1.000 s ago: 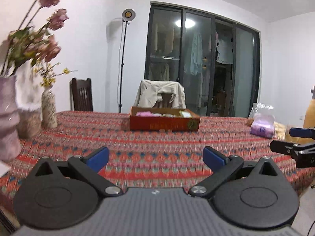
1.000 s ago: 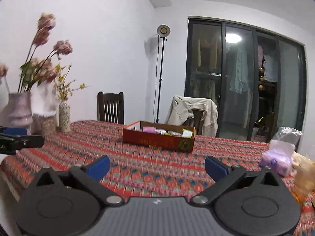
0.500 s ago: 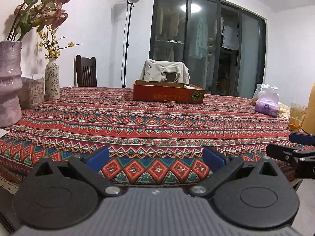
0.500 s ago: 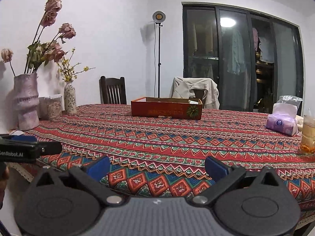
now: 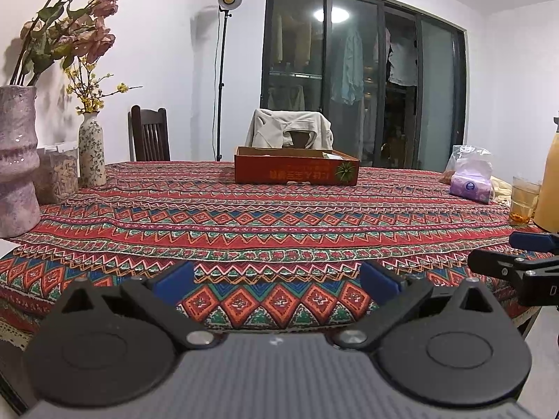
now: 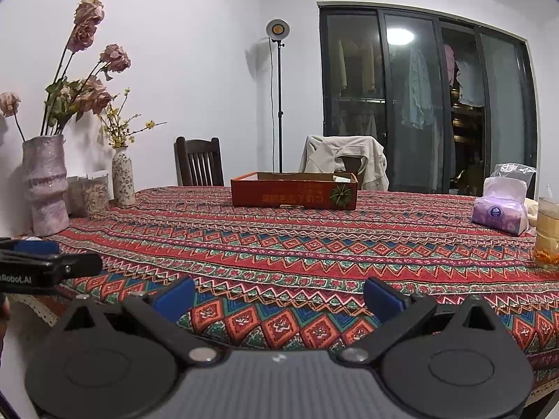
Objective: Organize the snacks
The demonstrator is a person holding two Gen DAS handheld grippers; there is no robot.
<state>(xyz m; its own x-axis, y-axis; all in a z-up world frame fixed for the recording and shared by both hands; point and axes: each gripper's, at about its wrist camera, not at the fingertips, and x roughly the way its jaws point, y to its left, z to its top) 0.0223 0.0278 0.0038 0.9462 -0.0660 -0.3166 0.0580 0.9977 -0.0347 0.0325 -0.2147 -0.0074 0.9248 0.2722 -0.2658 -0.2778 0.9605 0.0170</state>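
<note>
Patterned table [image 5: 279, 223] carries box [image 5: 296, 170], vases [image 5: 91, 149], tissues [image 5: 470, 188].

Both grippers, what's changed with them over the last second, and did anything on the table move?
Both cameras dropped from looking down into the red cardboard tray to table-edge height. The left gripper and right gripper stayed open and empty, near the front edge. Tray, tissue pack, vases and glass haven't moved.
</note>
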